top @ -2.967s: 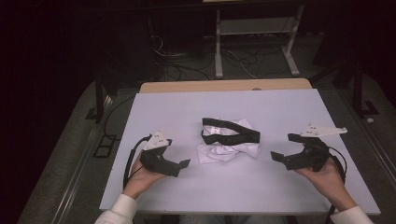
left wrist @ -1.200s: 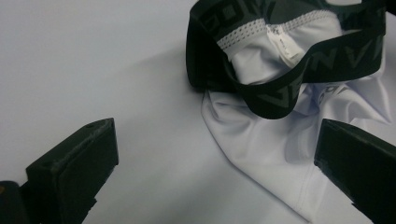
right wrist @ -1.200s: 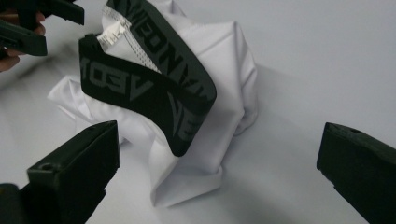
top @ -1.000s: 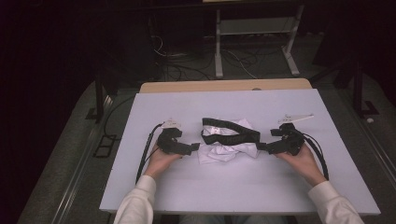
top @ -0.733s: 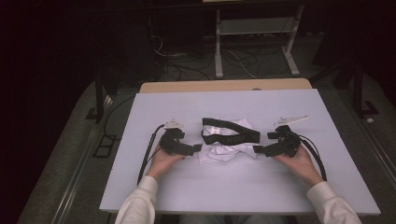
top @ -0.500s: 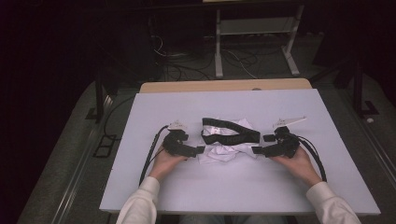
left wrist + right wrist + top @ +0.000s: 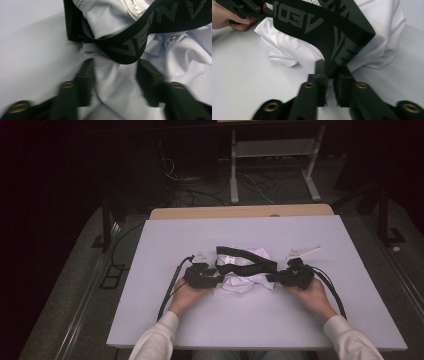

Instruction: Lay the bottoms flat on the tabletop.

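Observation:
A crumpled white garment [image 7: 239, 281] with a black lettered waistband [image 7: 246, 263] lies mid-table. My left gripper [image 7: 218, 279] is at its left edge. In the left gripper view its jaws [image 7: 116, 75] have just been closing and pinch a gathered fold of the white garment [image 7: 112, 85] under the waistband [image 7: 130, 47]. My right gripper [image 7: 273, 277] is at the garment's right edge. Its jaws [image 7: 330, 72] have just closed and are shut on the end loop of the waistband [image 7: 332, 37], with white fabric [image 7: 287, 52] beside it.
The garment rests on a white table [image 7: 250, 232] with a wooden strip [image 7: 240, 212] along its far edge. A metal stand [image 7: 272, 152] and floor cables [image 7: 200, 185] lie beyond. The person's other hand [image 7: 225, 18] appears far off in the right gripper view.
Both grippers moved inward from the sides to the garment's edges. Their jaws went from wide open to closed on the fabric and the waistband.

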A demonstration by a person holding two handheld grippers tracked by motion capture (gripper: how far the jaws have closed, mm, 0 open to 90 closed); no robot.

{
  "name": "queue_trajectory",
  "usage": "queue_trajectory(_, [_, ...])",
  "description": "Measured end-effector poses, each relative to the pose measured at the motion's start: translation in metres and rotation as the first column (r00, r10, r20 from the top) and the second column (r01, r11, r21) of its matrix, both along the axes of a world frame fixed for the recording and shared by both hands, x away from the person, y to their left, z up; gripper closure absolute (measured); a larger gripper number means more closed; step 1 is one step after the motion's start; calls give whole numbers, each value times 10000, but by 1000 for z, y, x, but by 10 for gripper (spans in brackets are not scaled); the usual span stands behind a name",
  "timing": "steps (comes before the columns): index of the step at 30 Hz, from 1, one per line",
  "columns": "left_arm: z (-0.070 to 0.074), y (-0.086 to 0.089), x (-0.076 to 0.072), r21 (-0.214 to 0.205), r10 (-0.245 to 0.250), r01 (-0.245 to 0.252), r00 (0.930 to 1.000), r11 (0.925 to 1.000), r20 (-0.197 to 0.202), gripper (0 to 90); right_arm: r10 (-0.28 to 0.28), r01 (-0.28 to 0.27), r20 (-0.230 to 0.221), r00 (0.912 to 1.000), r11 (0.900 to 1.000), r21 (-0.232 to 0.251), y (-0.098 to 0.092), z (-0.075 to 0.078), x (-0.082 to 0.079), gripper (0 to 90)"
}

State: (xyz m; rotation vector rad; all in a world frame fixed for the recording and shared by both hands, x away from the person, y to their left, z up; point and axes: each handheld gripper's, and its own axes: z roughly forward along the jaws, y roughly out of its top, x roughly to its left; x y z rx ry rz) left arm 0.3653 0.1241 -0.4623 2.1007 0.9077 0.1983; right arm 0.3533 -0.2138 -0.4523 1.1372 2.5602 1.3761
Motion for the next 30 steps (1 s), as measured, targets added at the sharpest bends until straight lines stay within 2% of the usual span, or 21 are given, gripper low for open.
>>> queue_trajectory(1, [-1,-1,-1,-79,37,-37,10000,10000,28,697,-66,66,-34,10000,9999,92,-1,3,0,835])
queue_trajectory(2, [-2,-2,-3,-145,255,-254,9996,9996,76,750,-90,92,-129,9999,9999,127,-2,5,1,837])
queue_trajectory(3, [-2,-2,-3,-145,255,-254,9996,9996,76,801,-90,92,-129,9999,9999,127,-2,5,1,837])
queue_trajectory(4, [-2,-2,-3,-175,274,-275,9996,9995,-33,801,-88,90,-147,9999,9998,174,-2,7,1,838])
queue_trajectory(5, [-2,-3,-3,-206,229,-232,9997,9995,-131,866,-149,155,-197,9997,9994,308,-4,10,1,839])
queue_trajectory(9, [2,-4,-3,198,-42,45,9998,9998,-178,873,-321,335,-246,9992,9977,582,-9,16,0,839])
queue_trajectory(13, [8,3,-2,-186,-38,28,9986,9998,-531,874,-669,702,-345,9972,9917,1080,-20,24,-1,839])
queue_trajectory(14, [10,5,-3,-251,-52,40,9987,9997,-505,874,-842,892,-436,9955,9876,1295,-27,27,-3,839])
queue_trajectory(18, [18,10,-8,-387,-129,115,9993,9992,-360,874,-1054,1113,-469,9933,9827,1481,-35,31,-5,839])
queue_trajectory(21, [27,15,-15,-302,-218,214,9997,9993,-112,874,-1252,1310,-448,9911,9776,1650,-41,36,-7,840])
queue_trajectory(27, [38,33,-31,-196,-166,167,9999,9997,46,875,-1508,1562,-445,9876,9739,1647,-54,44,-15,840])
queue_trajectory(28, [40,40,-37,-348,-77,77,10000,9994,-1,874,-1654,1709,-462,9851,9708,1683,-59,45,-17,840])
queue_trajectory(30, [41,43,-40,-381,-31,30,10000,9993,-23,875,-1733,1791,-483,9837,9691,1695,-62,46,-19,840])
